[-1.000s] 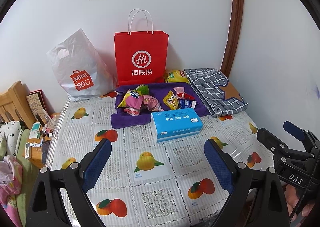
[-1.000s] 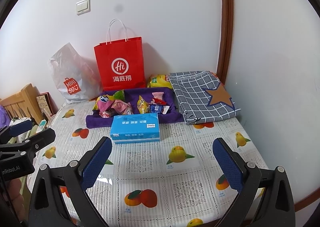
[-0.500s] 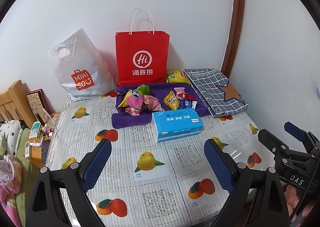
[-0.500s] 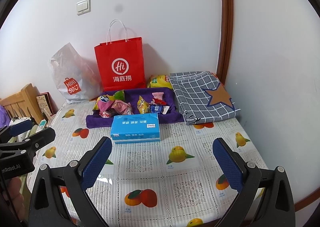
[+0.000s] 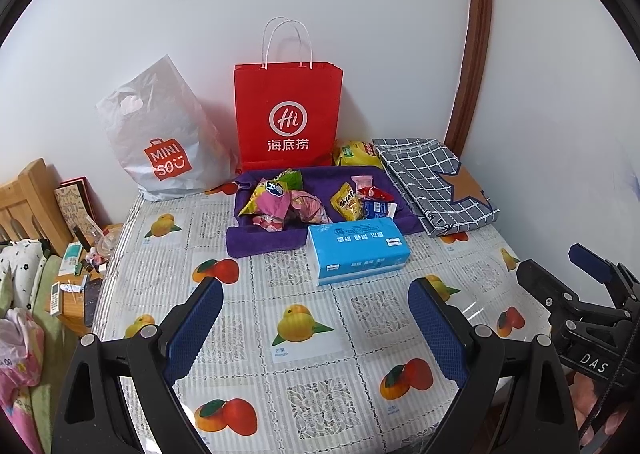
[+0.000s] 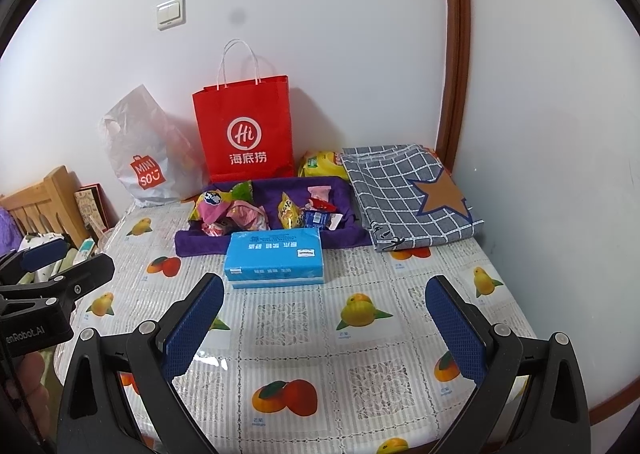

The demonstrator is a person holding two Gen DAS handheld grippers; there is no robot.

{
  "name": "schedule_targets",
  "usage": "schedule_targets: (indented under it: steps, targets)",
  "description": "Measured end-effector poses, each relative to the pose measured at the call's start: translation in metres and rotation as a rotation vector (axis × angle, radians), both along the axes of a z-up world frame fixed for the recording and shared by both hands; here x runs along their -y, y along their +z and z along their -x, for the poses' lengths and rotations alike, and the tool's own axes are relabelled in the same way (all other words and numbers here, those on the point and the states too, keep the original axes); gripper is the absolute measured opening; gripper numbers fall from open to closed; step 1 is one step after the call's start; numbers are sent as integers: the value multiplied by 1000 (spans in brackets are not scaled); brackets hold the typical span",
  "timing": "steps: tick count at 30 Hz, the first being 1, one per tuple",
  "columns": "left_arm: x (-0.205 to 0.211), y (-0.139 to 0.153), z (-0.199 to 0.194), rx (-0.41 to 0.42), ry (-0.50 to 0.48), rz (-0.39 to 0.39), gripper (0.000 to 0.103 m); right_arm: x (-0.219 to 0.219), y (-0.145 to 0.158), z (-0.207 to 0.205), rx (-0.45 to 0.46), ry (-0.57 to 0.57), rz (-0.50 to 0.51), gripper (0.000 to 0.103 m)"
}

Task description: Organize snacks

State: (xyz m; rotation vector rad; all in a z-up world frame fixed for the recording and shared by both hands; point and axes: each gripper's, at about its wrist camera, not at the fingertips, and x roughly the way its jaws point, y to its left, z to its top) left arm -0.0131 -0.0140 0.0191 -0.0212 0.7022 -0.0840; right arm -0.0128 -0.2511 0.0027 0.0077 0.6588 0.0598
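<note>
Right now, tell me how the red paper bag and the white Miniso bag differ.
The red paper bag stands upright with crisp flat sides; the white Miniso bag is crinkled plastic that bulges and leans. The red paper bag has white loop handles on top; the white Miniso bag has a cut-out hand hole. The red paper bag stands directly behind the purple tray; the white Miniso bag sits further left. Both rest against the wall.

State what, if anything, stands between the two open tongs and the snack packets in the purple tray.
The blue rectangular tissue pack sits on the table against the purple fabric tray's near edge, between both tongs and the snack packets.
</note>
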Motion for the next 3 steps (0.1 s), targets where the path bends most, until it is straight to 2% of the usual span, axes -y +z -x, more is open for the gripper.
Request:
schedule_targets:
  steps: [3]
  targets:
    - [-2,0,-2,5,5,2,94,-2,-1,-3,1,1,5,100]
